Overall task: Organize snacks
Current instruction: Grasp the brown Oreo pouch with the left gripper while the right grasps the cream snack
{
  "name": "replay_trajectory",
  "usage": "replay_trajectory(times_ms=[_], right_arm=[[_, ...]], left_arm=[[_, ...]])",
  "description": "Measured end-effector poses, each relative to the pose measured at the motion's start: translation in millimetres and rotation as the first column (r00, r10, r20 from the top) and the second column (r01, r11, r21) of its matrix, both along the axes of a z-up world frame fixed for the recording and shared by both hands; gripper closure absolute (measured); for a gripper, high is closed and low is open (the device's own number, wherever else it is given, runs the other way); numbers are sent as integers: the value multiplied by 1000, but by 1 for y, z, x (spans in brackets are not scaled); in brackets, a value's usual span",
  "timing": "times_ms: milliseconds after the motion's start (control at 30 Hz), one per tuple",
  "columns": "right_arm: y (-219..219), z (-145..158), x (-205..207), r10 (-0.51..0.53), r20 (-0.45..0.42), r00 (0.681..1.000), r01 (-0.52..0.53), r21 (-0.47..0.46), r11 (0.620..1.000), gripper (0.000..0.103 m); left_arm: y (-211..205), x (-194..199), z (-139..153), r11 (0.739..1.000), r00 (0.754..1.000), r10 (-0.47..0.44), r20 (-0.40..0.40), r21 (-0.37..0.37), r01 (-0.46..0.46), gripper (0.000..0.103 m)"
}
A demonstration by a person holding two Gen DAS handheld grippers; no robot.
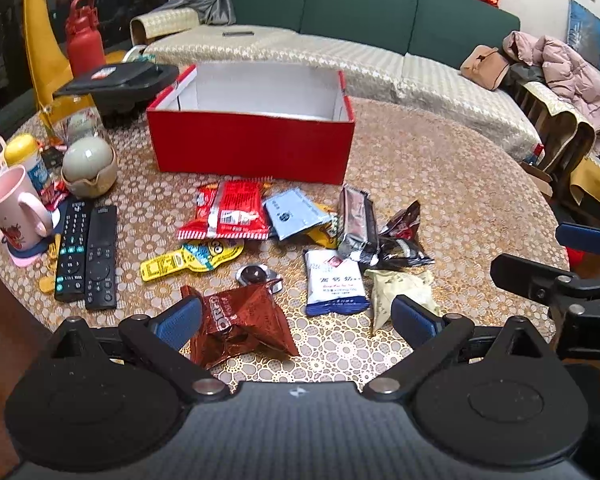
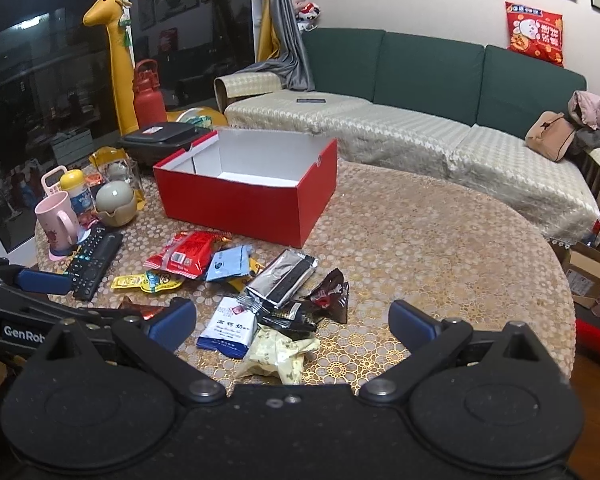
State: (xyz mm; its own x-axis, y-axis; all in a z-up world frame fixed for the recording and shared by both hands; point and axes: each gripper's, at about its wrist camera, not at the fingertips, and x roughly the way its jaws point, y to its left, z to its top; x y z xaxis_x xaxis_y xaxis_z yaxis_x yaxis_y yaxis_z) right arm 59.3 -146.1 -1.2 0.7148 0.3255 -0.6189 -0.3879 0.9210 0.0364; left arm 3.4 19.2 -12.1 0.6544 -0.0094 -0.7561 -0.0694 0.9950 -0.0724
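Observation:
An open red box point(image 1: 252, 148) with a white, empty inside stands at the table's far middle; it also shows in the right wrist view point(image 2: 236, 208). Several snack packets lie in front of it: a red packet point(image 1: 230, 210), a light blue one point(image 1: 296, 214), a silver-black bar point(image 1: 356, 224), a white-blue packet point(image 1: 334, 286), a yellow Minions packet point(image 1: 192, 260) and a brown Oreo wrapper point(image 1: 240, 320). My left gripper point(image 1: 296, 320) is open, low over the Oreo wrapper. My right gripper point(image 2: 292, 322) is open above a cream packet point(image 2: 278, 354).
Two black remotes point(image 1: 86, 256), a pink mug point(image 1: 14, 208), a grey-green pot point(image 1: 88, 166), a yellow-capped bottle point(image 1: 26, 156) and a red flask point(image 1: 84, 36) crowd the table's left. A green sofa point(image 1: 340, 4) runs behind. The table's right half point(image 2: 440, 256) is bare cloth.

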Motion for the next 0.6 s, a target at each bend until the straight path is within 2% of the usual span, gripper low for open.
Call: replay_trajectory(times_ms=[267, 400, 600], right_arm=[[-1, -26, 24, 56, -88, 995, -58, -21, 998, 3], [-1, -39, 36, 61, -127, 990, -66, -41, 997, 5], [2, -59, 55, 52, -228, 972, -58, -21, 998, 7]], left_arm=[[12, 16, -21, 999, 997, 22, -75, -28, -24, 1], [18, 25, -32, 999, 993, 30, -113, -37, -34, 1], [30, 42, -48, 995, 983, 69, -173, -54, -79, 1]])
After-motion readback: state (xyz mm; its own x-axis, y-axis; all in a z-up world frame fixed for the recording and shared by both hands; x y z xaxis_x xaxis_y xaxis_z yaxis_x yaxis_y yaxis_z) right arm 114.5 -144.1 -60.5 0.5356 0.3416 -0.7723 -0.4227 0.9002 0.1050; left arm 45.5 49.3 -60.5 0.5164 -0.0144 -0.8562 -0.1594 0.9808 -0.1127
